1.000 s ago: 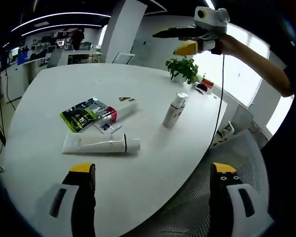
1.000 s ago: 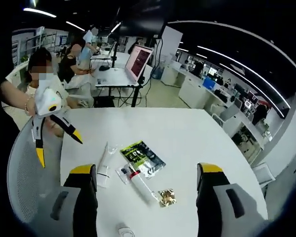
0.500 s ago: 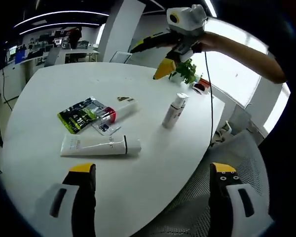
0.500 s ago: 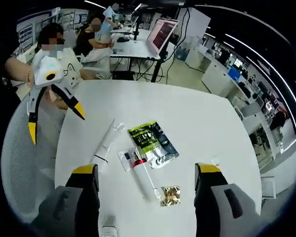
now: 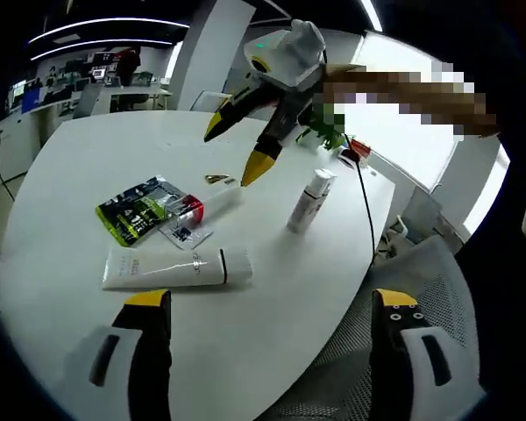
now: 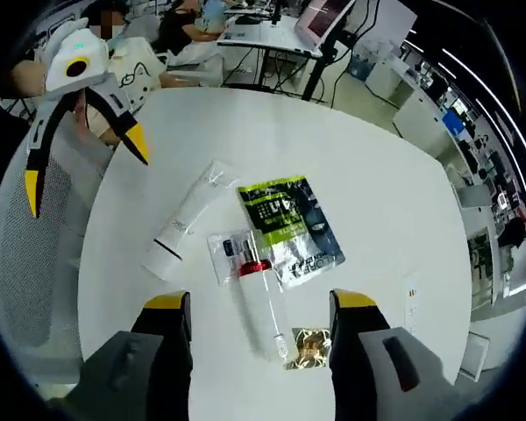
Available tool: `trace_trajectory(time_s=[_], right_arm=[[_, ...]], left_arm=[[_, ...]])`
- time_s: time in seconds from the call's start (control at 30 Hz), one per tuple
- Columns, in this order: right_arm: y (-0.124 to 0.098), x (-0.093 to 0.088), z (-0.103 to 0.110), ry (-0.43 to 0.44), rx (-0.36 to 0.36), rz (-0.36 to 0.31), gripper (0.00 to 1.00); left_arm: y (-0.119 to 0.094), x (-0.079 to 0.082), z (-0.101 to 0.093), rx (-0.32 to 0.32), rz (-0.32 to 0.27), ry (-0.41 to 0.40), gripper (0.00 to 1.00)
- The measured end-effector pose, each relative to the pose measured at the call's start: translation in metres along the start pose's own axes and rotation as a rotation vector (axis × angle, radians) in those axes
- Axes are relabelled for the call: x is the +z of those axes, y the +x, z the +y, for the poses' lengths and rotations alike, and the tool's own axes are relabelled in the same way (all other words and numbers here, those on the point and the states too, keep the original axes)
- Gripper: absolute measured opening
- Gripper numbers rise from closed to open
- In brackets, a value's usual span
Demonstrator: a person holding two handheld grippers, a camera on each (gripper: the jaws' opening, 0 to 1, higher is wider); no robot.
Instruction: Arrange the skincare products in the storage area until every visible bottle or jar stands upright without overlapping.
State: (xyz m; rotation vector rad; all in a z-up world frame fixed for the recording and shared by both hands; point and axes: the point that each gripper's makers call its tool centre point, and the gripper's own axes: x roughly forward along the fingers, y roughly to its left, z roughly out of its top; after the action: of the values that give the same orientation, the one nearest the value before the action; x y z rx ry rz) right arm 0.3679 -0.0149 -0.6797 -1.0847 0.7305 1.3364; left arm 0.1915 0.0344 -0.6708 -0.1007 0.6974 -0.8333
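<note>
Right gripper (image 5: pixel 245 149) hangs above the white table (image 5: pixel 88 149) with its yellow-tipped jaws wide apart and nothing between them; in the right gripper view its own jaws frame the slim tube with the red band (image 6: pixel 261 294), which lies flat under it. Left gripper (image 5: pixel 267 303) is also wide open and empty, held back near the table edge above the mesh chair (image 5: pixel 421 281).

Only the small white bottle (image 5: pixel 309 200) stands upright, near the table edge on the window side. The large white tube (image 5: pixel 175 266) lies on its side, apart from the others. The slim tube lies against the green and black sachet (image 5: pixel 140 209) and partly over a small clear packet (image 6: pixel 228 254), with a little gold foil packet (image 6: pixel 309 344) just beside its thin end.

I think the main risk is the grasp on the slim tube. If the jaws close low, they can catch the clear packet or the sachet edge together with the tube and drag them. The tube is soft and round, so a grip near the thin end may let it roll or slip. When it is set on its cap, a narrow base can tip easily, and it may fall on the sachet again. A wide swing toward the window side could also knock over the standing bottle
</note>
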Motion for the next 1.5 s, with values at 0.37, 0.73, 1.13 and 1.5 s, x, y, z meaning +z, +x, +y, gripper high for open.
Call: trace_trajectory(time_s=[0.37, 0.73, 1.13, 1.5], right_arm=[[0.035, -0.011, 0.004, -0.023, 0.080, 0.094, 0.53], [0.063, -0.030, 0.007, -0.032, 0.130, 0.157, 0.48], [0.077, -0.033, 0.002, -0.050, 0.120, 0.160, 0.40], [0.090, -0.038, -0.003, -0.107, 0.102, 0.190, 0.35]], left_arm=[[0.004, -0.001, 0.013, -0.008, 0.006, -0.016, 0.92], [0.008, -0.003, 0.018, -0.012, 0.009, -0.031, 0.91], [0.011, -0.003, 0.022, -0.016, 0.017, -0.039, 0.91], [0.014, -0.002, 0.022, -0.025, 0.025, -0.037, 0.91]])
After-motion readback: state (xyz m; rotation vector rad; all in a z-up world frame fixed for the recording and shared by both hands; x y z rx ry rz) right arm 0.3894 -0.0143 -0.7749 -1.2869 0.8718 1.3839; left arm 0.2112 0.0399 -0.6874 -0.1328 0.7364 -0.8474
